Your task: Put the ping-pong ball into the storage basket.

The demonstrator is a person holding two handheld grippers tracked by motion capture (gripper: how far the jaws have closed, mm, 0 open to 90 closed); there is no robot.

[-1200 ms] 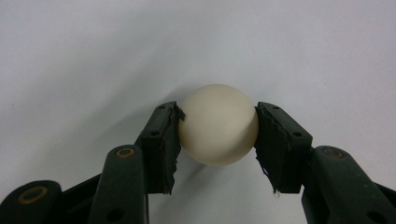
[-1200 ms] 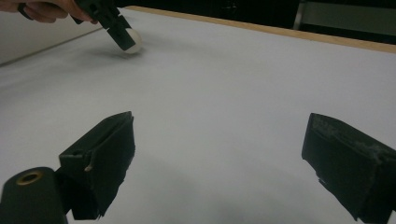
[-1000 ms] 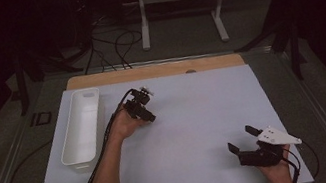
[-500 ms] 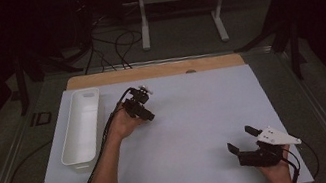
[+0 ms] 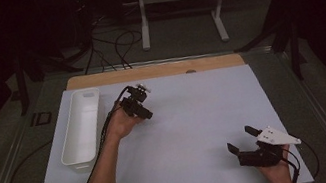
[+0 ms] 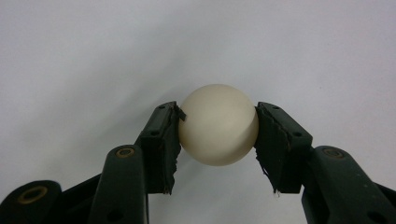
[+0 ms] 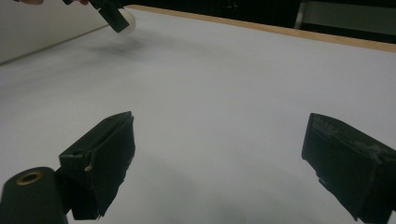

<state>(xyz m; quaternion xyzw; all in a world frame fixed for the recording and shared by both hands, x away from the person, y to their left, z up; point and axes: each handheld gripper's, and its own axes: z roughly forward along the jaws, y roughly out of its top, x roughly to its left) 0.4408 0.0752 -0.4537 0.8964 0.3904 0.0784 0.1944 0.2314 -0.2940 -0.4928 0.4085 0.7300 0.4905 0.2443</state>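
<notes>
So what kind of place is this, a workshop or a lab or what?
Most likely a lab set up for recording handling demonstrations. A table under a plain white sheet stands in a dark room, cables trail over the floor behind it, and a person's left gripper holds a cream ball near a white bin.

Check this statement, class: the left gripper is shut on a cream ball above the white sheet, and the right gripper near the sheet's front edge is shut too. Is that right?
Not quite. The left gripper is indeed shut on the cream ball above the white sheet, but the right gripper near the front edge is open, holding nothing. The right gripper view shows its jaws standing wide apart.
</notes>
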